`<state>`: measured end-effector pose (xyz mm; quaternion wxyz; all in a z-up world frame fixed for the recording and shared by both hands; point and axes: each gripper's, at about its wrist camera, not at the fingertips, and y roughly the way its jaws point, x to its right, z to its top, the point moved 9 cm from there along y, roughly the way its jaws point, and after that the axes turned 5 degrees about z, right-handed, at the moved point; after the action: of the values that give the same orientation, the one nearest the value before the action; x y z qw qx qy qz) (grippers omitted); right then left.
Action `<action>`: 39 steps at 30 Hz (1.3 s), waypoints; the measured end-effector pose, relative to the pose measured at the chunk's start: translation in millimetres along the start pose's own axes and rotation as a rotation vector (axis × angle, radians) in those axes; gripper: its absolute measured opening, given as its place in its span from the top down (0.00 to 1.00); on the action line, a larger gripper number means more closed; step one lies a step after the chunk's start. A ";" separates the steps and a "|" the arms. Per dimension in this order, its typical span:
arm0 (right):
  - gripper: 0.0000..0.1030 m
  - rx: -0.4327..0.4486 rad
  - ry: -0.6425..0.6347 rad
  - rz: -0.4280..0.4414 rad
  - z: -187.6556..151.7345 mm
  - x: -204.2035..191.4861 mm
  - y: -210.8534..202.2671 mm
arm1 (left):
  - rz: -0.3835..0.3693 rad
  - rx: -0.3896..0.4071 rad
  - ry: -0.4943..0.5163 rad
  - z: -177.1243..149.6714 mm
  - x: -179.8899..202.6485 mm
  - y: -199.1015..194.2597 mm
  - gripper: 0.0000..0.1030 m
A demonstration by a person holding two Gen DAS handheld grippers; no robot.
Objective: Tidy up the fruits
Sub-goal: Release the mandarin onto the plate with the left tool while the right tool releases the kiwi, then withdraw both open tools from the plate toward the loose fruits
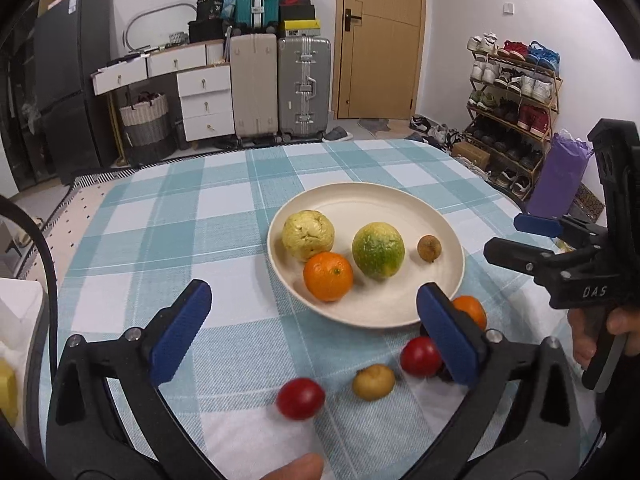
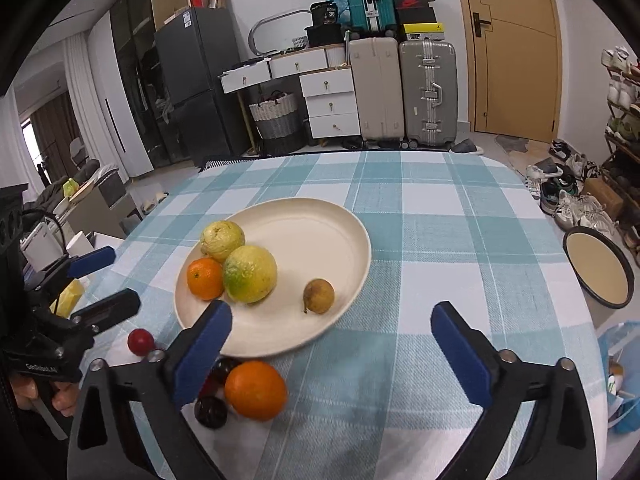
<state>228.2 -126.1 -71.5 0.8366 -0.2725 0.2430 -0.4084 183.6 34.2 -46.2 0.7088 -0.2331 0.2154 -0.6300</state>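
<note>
- Both grippers are hovering over a table (image 1: 160, 216) that's wearing a teal and white checked cloth, tilted down toward a cream plate (image 1: 360, 204) of fruit.
- The left gripper (image 1: 314, 334) is sitting with its jaws spread wide apart and nothing between the blue pads, just cloth.
- Same deal with the right gripper (image 2: 332, 354): jaws wide apart, gripping nothing, cloth showing in the gap.
- On the plate there's a bumpy yellow fruit (image 1: 307, 234), an orange (image 1: 328, 276) touching it in front, a green-yellow citrus (image 1: 378, 249) just beside those two, and a small brown fruit (image 1: 429, 248) sitting apart near the right side of the plate.
- Off the plate, on the cloth near its front edge, a second orange (image 2: 256, 390) is sitting just beside two dark, cherry-looking fruits (image 2: 211, 411), partly behind the right gripper's left pad.
- Also loose on the cloth in the left wrist view: a red round fruit (image 1: 301, 398) that's looking blurry, a small yellowish-brown fruit (image 1: 374, 381), and another red one (image 1: 421, 356) tucked against the left gripper's right pad.
- A fingertip (image 1: 296, 468) is peeking in at the bottom edge of the left view.
- Off to the right of the table, a round dark-rimmed basin (image 2: 599, 266) is sitting lower down.
</note>
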 end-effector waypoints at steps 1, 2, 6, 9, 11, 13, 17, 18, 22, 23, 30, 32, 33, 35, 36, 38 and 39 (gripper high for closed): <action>0.00 -0.004 0.003 -0.004 -2.2 0.9 -1.3 | -0.004 0.000 0.000 -3.0 -0.4 -4.6 0.01; 0.00 -0.002 0.007 -0.009 -4.4 1.8 -3.2 | -0.003 -0.003 -0.006 -6.1 -2.2 -8.9 0.01; 0.00 0.003 -0.003 -0.006 -14.5 -1.8 -13.0 | -0.012 -0.006 -0.027 -16.6 -6.9 -23.4 0.01; 0.00 -0.011 -0.020 -0.010 -24.7 -7.8 -19.6 | 0.000 -0.006 -0.027 -23.7 -10.7 -30.9 0.01; 0.00 -0.010 -0.033 -0.010 -30.1 -12.2 -23.6 | 0.007 -0.019 -0.024 -29.8 -12.8 -35.0 0.01; 0.00 -0.006 -0.038 -0.010 -35.7 -16.1 -26.4 | 0.011 -0.024 -0.022 -33.9 -13.3 -36.8 0.01; 0.00 -0.029 -0.054 -0.009 -41.5 -21.3 -23.7 | 0.016 -0.039 -0.029 -44.4 -16.0 -35.7 0.01; 0.00 -0.026 -0.055 -0.008 -41.8 -22.1 -23.9 | 0.015 -0.046 -0.030 -46.5 -15.9 -33.8 0.01; 0.00 -0.043 -0.052 -0.004 -45.3 -21.6 -21.1 | 0.014 -0.061 -0.025 -52.6 -14.5 -28.5 0.01; 0.00 -0.047 -0.053 -0.009 -46.6 -20.9 -20.2 | 0.017 -0.068 -0.022 -54.3 -14.5 -27.1 0.01; 0.00 -0.075 -0.034 -0.009 -52.6 -18.2 -11.6 | 0.017 -0.083 -0.045 -58.0 -17.6 -19.0 0.01; 0.00 -0.076 -0.036 -0.010 -53.6 -17.9 -10.7 | 0.011 -0.088 -0.058 -58.9 -18.9 -17.0 0.01; 0.00 -0.077 -0.034 -0.009 -53.9 -17.4 -10.0 | 0.010 -0.089 -0.063 -59.0 -19.6 -16.3 0.01; 0.00 -0.089 -0.029 0.004 -56.3 -17.7 -6.9 | 0.016 -0.090 -0.068 -59.7 -21.3 -14.3 0.01; 0.00 -0.098 -0.029 0.014 -57.9 -18.7 -5.7 | 0.017 -0.094 -0.069 -60.1 -21.8 -13.0 0.01; 0.00 -0.112 -0.027 0.024 -60.6 -20.5 -2.3 | 0.021 -0.104 -0.074 -61.7 -22.9 -9.7 0.01; 0.00 -0.118 -0.023 0.029 -61.6 -21.4 -0.8 | 0.022 -0.108 -0.076 -62.3 -23.3 -8.6 0.01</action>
<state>177.3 -124.9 -112.2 0.8278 -0.3223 0.2609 -0.3779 136.8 52.9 -90.6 0.7098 -0.2924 0.2245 -0.6003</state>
